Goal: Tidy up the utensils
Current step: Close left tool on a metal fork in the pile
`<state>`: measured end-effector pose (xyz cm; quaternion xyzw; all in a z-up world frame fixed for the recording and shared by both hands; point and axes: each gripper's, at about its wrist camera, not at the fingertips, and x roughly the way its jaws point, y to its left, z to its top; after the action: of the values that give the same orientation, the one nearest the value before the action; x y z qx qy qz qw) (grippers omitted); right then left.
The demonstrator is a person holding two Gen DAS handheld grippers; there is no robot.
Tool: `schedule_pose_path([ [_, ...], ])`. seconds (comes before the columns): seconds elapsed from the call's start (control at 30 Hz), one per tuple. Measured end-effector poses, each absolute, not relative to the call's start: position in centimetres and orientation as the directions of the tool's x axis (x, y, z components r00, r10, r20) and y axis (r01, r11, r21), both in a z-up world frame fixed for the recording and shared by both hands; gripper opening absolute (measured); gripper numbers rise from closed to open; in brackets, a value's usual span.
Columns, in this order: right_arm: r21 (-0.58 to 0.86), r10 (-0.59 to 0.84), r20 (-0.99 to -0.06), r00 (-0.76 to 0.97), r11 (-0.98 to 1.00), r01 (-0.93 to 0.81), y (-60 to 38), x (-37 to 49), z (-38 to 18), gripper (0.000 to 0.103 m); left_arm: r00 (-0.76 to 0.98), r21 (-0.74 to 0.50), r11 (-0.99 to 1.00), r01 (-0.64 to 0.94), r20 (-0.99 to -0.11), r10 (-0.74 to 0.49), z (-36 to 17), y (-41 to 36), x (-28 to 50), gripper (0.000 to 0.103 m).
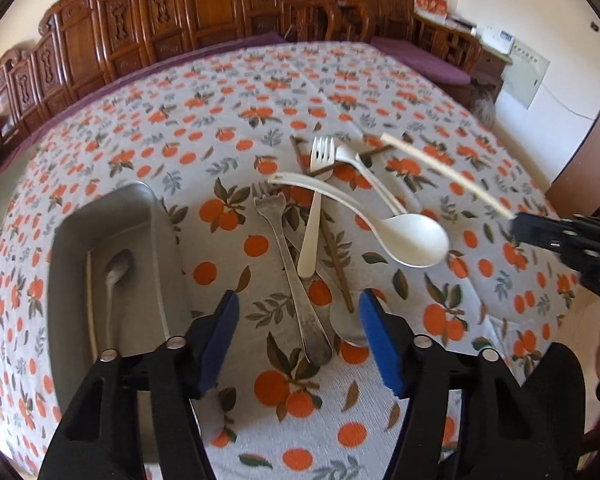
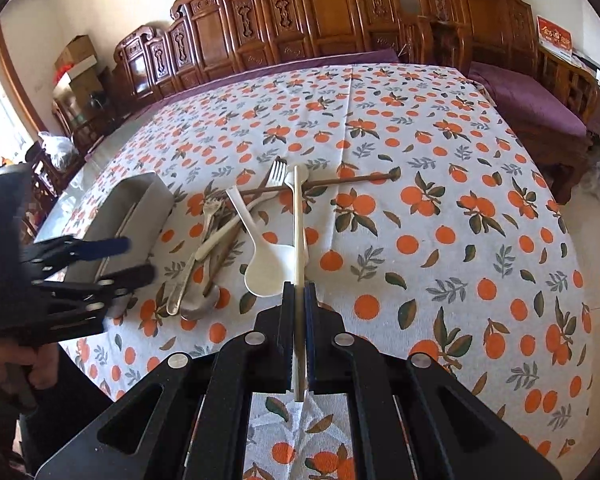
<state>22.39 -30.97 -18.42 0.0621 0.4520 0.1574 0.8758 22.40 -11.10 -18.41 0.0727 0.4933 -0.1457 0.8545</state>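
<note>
right gripper [image 2: 299, 292] clamped on a pale chopstick [image 2: 299, 220], lifted above the utensil pile [image 2: 220, 248] on the bench [image 2: 440, 184]; left gripper [image 1: 296, 312] wide open, empty, beside the metal tray [image 1: 100, 216]. risk: the thin stick pivots or slips in the pads, missing the tray.

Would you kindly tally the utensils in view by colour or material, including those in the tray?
Metal utensils: 3
White plastic utensils: 3
Brown chopsticks: 2
Pale chopsticks: 2
Total: 10
</note>
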Motion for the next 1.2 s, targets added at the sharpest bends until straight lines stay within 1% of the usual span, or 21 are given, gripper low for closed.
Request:
schedule_pose_path([
  [0.03, 0.255, 0.335, -0.770, 0.543, 0.942, -0.220, -31.0, 22.4, -18.3, 0.006, 0.462, -0.019, 0.949, 0.314, -0.870, -0.171, -18.8, -11.1, 22.9, 0.053],
  [0.17, 0.257, 0.341, -0.766, 0.545, 0.939, -0.227, -30.8, 22.2, -18.2, 0.006, 0.457, -0.012, 0.959, 0.283, -0.877, -0.146, -19.5, -11.0, 24.6, 0.050],
  [0.23, 0.261, 0.347, -0.765, 0.543, 0.937, -0.231, -30.7, 22.3, -18.2, 0.006, 0.456, -0.011, 0.962, 0.273, -0.879, -0.139, -19.7, -11.0, 25.5, 0.042],
  [0.27, 0.262, 0.349, -0.765, 0.542, 0.937, -0.232, -30.7, 22.3, -18.2, 0.006, 0.454, -0.013, 0.963, 0.269, -0.880, -0.138, -19.7, -11.0, 25.9, 0.040],
  [0.3, 0.264, 0.351, -0.764, 0.541, 0.936, -0.234, -30.6, 22.3, -18.2, 0.006, 0.452, -0.017, 0.965, 0.260, -0.881, -0.137, -19.9, -11.0, 26.3, 0.034],
  [0.33, 0.264, 0.352, -0.764, 0.540, 0.935, -0.237, -30.6, 22.2, -18.2, 0.006, 0.451, -0.018, 0.967, 0.253, -0.882, -0.134, -20.0, -10.9, 26.7, 0.031],
  [0.43, 0.267, 0.357, -0.764, 0.538, 0.933, -0.240, -30.5, 22.3, -18.3, 0.006, 0.444, -0.014, 0.972, 0.235, -0.888, -0.120, -20.4, -10.9, 27.7, 0.030],
  [0.53, 0.269, 0.360, -0.763, 0.536, 0.932, -0.242, -30.4, 22.3, -18.3, 0.006, 0.424, -0.016, 0.974, 0.228, -0.898, -0.115, -21.0, -10.9, 28.3, 0.025],
  [0.63, 0.266, 0.360, -0.764, 0.535, 0.932, -0.246, -30.3, 22.3, -18.3, 0.006, 0.399, -0.017, 0.974, 0.224, -0.911, -0.108, -22.0, -10.9, 28.6, 0.023],
  [0.87, 0.280, 0.366, -0.761, 0.536, 0.930, -0.238, -30.5, 22.3, -18.3, 0.006, 0.401, -0.017, 0.976, 0.218, -0.910, -0.106, -22.4, -10.8, 28.7, 0.022],
  [1.0, 0.279, 0.367, -0.759, 0.538, 0.930, -0.240, -30.5, 22.3, -18.2, 0.006, 0.401, -0.024, 0.979, 0.201, -0.910, -0.104, -22.3, -10.6, 29.2, 0.015],
  [1.1, 0.279, 0.367, -0.758, 0.539, 0.930, -0.241, -30.5, 22.3, -18.2, 0.006, 0.387, -0.029, 0.980, 0.198, -0.916, -0.105, -22.3, -10.5, 29.3, 0.015],
  [1.2, 0.277, 0.367, -0.759, 0.539, 0.930, -0.243, -30.5, 22.3, -18.1, 0.006, 0.385, -0.058, 0.979, 0.197, -0.914, -0.131, -22.2, -10.3, 29.1, 0.015],
])
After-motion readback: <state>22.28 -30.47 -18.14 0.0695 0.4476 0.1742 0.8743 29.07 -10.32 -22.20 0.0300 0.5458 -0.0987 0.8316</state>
